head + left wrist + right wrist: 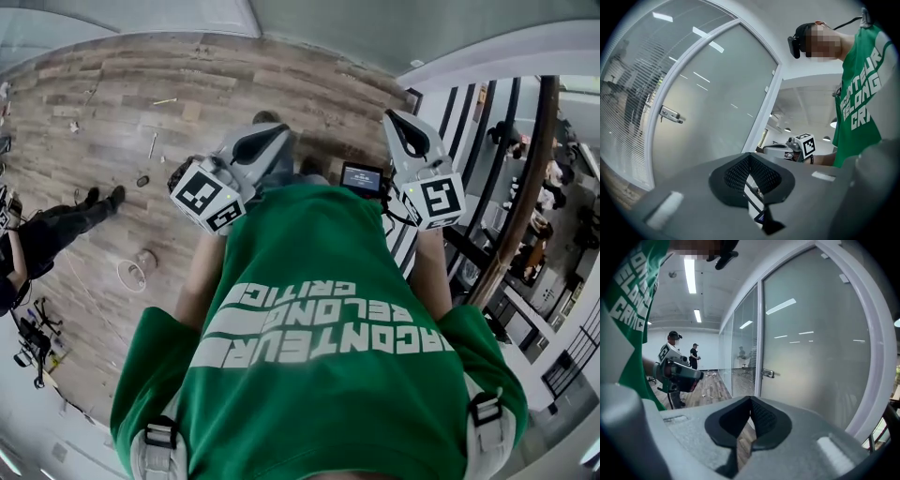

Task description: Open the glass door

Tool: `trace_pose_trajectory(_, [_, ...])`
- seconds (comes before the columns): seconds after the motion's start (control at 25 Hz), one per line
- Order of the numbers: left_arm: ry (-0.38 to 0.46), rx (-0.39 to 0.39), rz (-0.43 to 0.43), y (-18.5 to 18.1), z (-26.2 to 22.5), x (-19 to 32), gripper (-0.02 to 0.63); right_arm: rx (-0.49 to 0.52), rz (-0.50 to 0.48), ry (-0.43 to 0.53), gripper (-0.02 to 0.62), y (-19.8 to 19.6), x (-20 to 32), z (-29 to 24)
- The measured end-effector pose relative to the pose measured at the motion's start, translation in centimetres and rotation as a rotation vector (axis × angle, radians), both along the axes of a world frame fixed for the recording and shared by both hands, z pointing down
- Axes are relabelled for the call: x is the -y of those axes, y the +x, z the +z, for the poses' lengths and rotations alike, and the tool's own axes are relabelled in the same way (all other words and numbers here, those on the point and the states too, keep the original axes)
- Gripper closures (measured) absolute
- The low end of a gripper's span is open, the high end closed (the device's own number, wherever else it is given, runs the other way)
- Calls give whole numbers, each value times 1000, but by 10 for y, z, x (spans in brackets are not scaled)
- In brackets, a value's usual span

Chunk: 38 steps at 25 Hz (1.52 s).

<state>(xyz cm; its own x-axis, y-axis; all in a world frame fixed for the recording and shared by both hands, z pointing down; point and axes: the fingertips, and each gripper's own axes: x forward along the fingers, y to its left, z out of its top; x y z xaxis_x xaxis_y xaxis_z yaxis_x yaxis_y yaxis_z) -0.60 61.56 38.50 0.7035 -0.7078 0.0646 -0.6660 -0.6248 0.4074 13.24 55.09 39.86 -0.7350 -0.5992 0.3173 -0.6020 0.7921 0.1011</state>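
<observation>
— Facing the glass door (815,357), are we? Where is its lever handle (768,373)?
— Ahead, well apart from us, lying level at the door's left edge. Our right gripper (751,401) points almost at it; from our left gripper (749,161) it sits far off left. Both grippers are closed and empty.

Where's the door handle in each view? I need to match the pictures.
Head view: not in it.
Left gripper view: door handle, left of middle, at mid height.
Right gripper view: door handle, just right of centre, above the jaws.
Shared landmark: the person's green shirt.
</observation>
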Motion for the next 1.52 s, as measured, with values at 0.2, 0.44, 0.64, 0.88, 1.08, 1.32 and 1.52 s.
trace_pose_trajectory(0.2, [40, -19, 62, 3, -7, 46, 589, 16, -45, 38, 558, -22, 21, -16])
trace_pose_trajectory(0.44, [61, -35, 80, -30, -14, 101, 589, 8, -67, 67, 552, -74, 70, -29])
trace_pose_trajectory(0.64, [87, -28, 64, -74, -20, 144, 589, -17, -96, 81, 551, -118, 114, -37])
trace_pose_trajectory(0.88, [103, -5, 30, -130, -19, 184, 580, -72, -132, 56, 552, -167, 158, -28])
trace_pose_trajectory(1.08, [81, 25, 7, -167, -7, 207, 537, -142, -151, 29, 543, -202, 186, -10])
trace_pose_trajectory(1.32, [81, 122, 10, -188, 0, 234, 522, -219, -155, 22, 534, -230, 216, -4])
trace_pose_trajectory(1.52, [101, 228, 25, -190, 3, 288, 528, -365, -190, 50, 526, -247, 266, 7])
